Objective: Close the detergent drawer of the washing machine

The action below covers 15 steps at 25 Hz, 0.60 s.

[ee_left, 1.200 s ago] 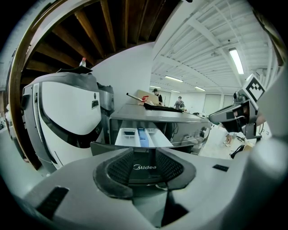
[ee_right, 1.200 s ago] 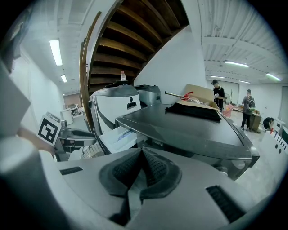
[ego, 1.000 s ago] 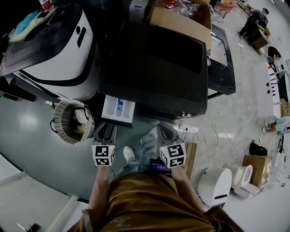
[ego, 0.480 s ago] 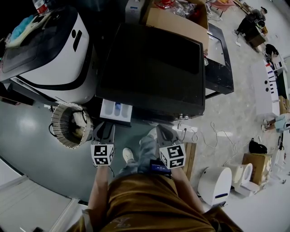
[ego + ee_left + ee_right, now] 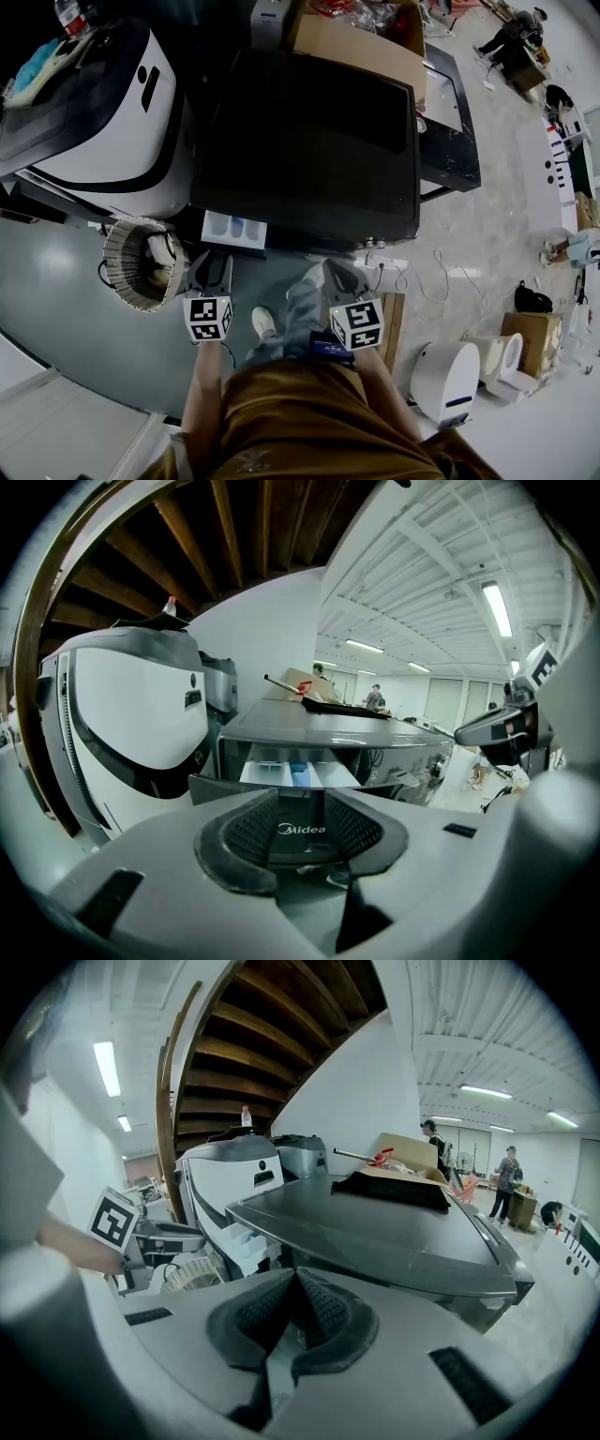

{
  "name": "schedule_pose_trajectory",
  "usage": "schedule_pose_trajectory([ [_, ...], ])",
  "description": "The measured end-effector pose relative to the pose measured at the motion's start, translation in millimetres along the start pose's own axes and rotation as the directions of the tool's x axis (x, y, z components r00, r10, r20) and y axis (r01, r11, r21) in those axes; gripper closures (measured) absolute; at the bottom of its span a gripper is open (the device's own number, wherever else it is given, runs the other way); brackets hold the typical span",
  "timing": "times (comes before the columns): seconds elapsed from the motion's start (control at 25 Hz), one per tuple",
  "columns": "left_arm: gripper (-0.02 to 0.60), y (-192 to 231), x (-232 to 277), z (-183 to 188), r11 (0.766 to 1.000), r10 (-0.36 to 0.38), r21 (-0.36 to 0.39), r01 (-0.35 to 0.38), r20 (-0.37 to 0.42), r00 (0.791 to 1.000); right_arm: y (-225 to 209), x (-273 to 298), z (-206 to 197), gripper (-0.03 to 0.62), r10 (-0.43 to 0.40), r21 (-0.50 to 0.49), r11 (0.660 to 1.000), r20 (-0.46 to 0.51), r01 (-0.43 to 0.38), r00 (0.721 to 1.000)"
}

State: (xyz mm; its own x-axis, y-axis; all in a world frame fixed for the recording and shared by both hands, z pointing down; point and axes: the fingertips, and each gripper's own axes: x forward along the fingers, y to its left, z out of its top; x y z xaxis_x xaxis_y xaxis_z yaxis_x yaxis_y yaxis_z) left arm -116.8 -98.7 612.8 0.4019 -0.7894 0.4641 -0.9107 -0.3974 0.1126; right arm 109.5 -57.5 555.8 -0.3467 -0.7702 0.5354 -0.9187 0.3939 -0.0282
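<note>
The dark washing machine [image 5: 309, 141] fills the middle of the head view. Its detergent drawer [image 5: 234, 228] sticks out a short way at the front left, white compartments with a blue part showing. My left gripper [image 5: 212, 264] is right in front of it, open, jaws pointing at the drawer. In the left gripper view the drawer's dark front panel [image 5: 302, 831], marked Midea, sits between the spread pads of the left gripper [image 5: 300, 801], and the white tray [image 5: 298, 772] shows behind. My right gripper [image 5: 339, 272] hangs shut and empty before the machine's front; its pads meet [image 5: 295, 1274].
A white rounded machine [image 5: 94, 112] stands left of the washer. A wicker basket [image 5: 141, 264] sits on the floor beside the left gripper. A cardboard box [image 5: 361, 33] lies behind the washer. Cables and a power strip [image 5: 394, 267] lie at the right, near a white appliance [image 5: 445, 375].
The drawer has slid inward and sticks out less than a second ago. My left gripper has moved forward with it towards the machine. The right gripper has stayed put.
</note>
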Motion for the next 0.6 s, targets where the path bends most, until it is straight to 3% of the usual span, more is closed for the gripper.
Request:
schedule_pose_trajectory([
  [0.6,0.417,4.3,20.6,13.5,1.000,0.000,0.006,0.000,0.005,1.000,-14.2,9.4,4.1,0.582,-0.007,0.004,1.000,-0.012,0.007,1.000],
])
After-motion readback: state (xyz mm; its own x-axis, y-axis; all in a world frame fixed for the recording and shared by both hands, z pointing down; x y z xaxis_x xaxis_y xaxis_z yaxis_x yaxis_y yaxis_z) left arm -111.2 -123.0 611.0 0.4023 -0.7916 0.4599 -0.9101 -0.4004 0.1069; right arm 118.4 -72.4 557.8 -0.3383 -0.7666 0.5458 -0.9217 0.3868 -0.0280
